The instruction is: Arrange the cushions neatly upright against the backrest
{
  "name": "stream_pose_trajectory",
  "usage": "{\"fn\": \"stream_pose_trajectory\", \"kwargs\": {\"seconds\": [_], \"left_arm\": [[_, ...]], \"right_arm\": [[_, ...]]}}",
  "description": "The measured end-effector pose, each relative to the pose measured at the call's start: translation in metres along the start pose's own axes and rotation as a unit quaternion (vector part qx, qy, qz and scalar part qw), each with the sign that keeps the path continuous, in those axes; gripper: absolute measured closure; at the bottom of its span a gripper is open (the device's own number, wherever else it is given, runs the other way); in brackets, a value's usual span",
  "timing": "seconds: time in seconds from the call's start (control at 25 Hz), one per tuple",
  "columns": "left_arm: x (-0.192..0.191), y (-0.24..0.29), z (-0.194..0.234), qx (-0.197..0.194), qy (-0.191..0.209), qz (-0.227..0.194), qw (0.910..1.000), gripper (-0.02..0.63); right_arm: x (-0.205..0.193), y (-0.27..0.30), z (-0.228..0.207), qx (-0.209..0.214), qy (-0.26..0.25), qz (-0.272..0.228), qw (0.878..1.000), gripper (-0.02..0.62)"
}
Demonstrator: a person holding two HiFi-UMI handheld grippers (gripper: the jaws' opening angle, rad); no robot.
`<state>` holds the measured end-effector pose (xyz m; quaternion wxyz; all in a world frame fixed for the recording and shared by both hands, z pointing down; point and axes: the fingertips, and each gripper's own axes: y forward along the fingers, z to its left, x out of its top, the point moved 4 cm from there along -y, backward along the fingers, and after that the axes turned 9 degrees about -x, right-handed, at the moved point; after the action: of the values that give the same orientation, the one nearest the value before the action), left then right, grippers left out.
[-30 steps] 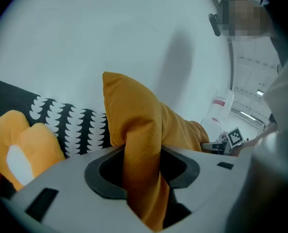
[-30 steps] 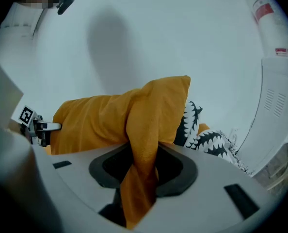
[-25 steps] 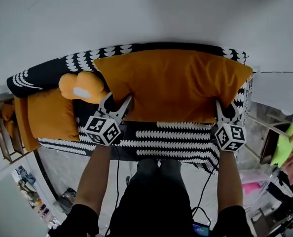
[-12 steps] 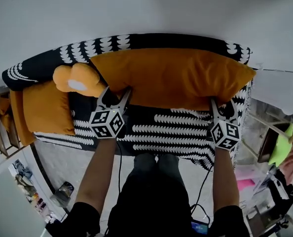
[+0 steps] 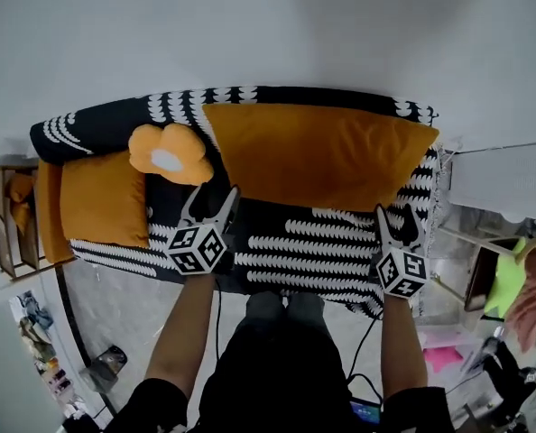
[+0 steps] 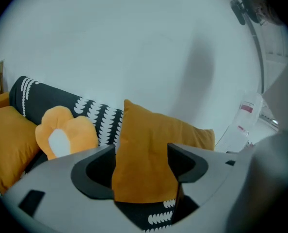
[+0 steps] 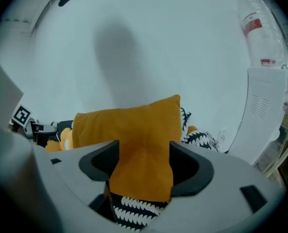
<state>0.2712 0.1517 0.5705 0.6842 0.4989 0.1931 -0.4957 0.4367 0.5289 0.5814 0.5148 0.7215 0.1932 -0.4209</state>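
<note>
A large orange cushion [image 5: 318,152] leans upright against the black-and-white sofa backrest [image 5: 115,120]. My left gripper [image 5: 212,202] hovers just in front of its lower left corner. My right gripper [image 5: 396,220] sits below its lower right corner. Both sets of jaws are opening, and the pads press on nothing. In the left gripper view the large cushion [image 6: 153,140] shows through the gap of the left gripper [image 6: 141,171]. The right gripper view shows the same cushion [image 7: 134,125] beyond the right gripper [image 7: 139,174]. A flower-shaped cushion [image 5: 169,154] and a small orange cushion [image 5: 101,197] lie to the left.
The patterned sofa seat [image 5: 304,242] stretches under both grippers. A wooden shelf [image 5: 11,215] stands past the sofa's left end. A white unit [image 5: 503,179] and some clutter on the floor [image 5: 512,278] are to the right. A white wall rises behind the sofa.
Both grippers opened, let go of the large cushion's lower corners and drew back over the seat. The cushion stays against the backrest.
</note>
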Motion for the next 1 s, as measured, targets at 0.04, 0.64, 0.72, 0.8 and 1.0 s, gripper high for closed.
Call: {"fn": "stream_pose_trajectory", "kwargs": {"seconds": [0.04,0.64,0.72,0.8,1.0], "left_arm": [[0.004,-0.013,-0.005,0.002,-0.006,-0.008,0.9999,0.259],[0.034,-0.274,-0.023,0.155,-0.054,-0.174,0.9710,0.316],[0.020,-0.309,-0.014,0.179,-0.069,-0.184,0.9641,0.318],[0.006,-0.343,-0.004,0.202,-0.083,-0.197,0.9559,0.321],[-0.025,-0.423,0.038,0.239,-0.114,-0.229,0.9365,0.325]], "right_arm": [[0.006,-0.010,0.006,0.011,-0.004,-0.004,1.000,0.262],[0.071,-0.069,0.256,0.318,-0.083,-0.036,0.944,0.307],[0.065,-0.082,0.293,0.350,-0.100,-0.028,0.931,0.311],[0.059,-0.097,0.329,0.380,-0.116,-0.022,0.917,0.319],[0.032,-0.142,0.422,0.432,-0.165,-0.018,0.886,0.322]]}}
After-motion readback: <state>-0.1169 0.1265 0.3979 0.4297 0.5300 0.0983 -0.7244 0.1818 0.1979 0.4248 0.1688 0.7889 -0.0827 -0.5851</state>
